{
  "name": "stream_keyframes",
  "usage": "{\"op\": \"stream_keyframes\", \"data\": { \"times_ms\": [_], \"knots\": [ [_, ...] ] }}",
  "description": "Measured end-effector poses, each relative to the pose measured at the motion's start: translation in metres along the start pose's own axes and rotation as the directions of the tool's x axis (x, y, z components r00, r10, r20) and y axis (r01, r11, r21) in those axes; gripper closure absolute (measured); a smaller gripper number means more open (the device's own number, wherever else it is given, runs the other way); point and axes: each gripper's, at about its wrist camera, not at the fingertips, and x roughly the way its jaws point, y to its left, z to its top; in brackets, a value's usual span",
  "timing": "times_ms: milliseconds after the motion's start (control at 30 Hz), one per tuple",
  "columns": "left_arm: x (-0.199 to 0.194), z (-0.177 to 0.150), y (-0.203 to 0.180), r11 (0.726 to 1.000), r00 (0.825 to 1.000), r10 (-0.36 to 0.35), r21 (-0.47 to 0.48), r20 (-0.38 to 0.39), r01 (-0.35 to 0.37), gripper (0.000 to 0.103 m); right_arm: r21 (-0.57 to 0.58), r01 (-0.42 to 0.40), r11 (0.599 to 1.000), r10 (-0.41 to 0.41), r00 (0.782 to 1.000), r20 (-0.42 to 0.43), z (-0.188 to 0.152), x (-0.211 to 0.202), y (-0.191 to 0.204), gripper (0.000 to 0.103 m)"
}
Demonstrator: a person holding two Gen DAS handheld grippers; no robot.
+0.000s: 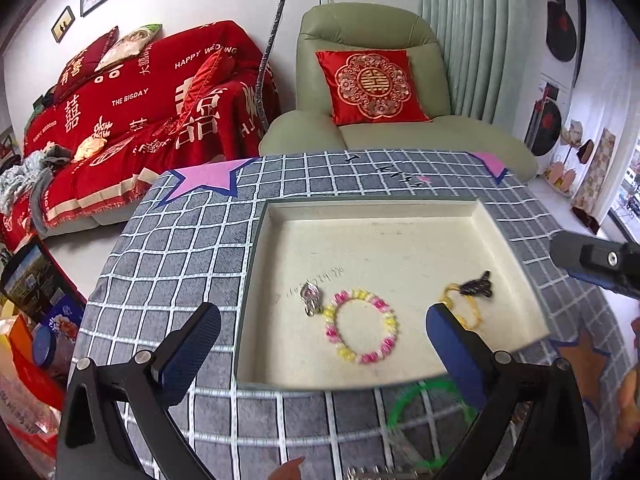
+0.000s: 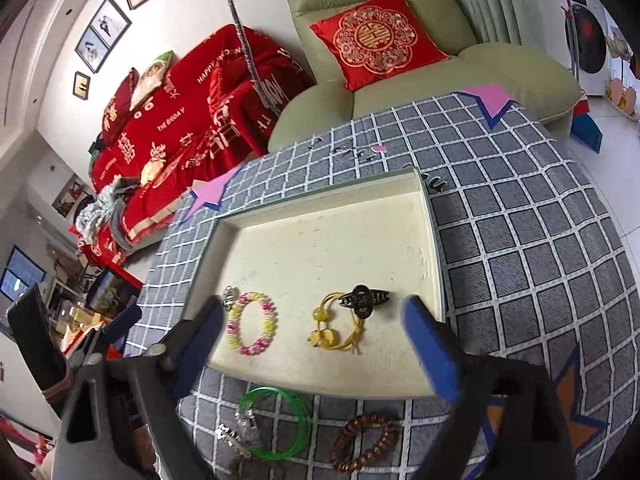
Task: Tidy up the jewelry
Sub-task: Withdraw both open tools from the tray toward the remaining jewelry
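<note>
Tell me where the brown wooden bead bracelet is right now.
In the right wrist view, the brown bead bracelet lies on the checked cloth outside the tray's near edge, just right of the green bangle.

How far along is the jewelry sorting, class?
Done: a pink-and-yellow bracelet, silver charm, yellow cord and black clip lie in the tray. In hand: nothing; left gripper and right gripper are open. Left: green bangle, brown bracelet and a silvery piece outside on the cloth.
</note>
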Motion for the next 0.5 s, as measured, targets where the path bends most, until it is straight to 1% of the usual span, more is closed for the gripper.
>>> {"op": "stream_keyframes", "data": {
  "times_ms": [133, 267, 400, 500],
  "knots": [
    [-0.023, -0.010, 0.000, 1.000, 1.000, -0.005, 0.022, 0.014, 0.004, 0.000, -0.005, -0.009, 1.000, 0.009, 1.000, 0.013, -0.003, -0.019, 0.006, 0.000],
    [-0.042, -0.027, 0.004, 0.999, 1.000, -0.006, 0.037, 0.011, 0.005, 0.000, -0.002, -0.010, 1.000, 0.010, 1.000, 0.021, -0.010, -0.037, 0.008, 0.000],
    [-0.053, -0.042, 0.007, 0.999, 1.000, 0.005, 0.047, -0.001, -0.004, 0.000, 0.005, -0.023, 1.000, 0.023, 1.000, 0.015, -0.022, -0.055, 0.008, 0.000],
    [-0.057, -0.055, 0.009, 0.998, 1.000, 0.018, 0.057, -0.015, -0.017, 0.000, -0.010, -0.021, 1.000, 0.021, 1.000, 0.003, -0.031, -0.063, 0.010, 0.000]
  ]
}}
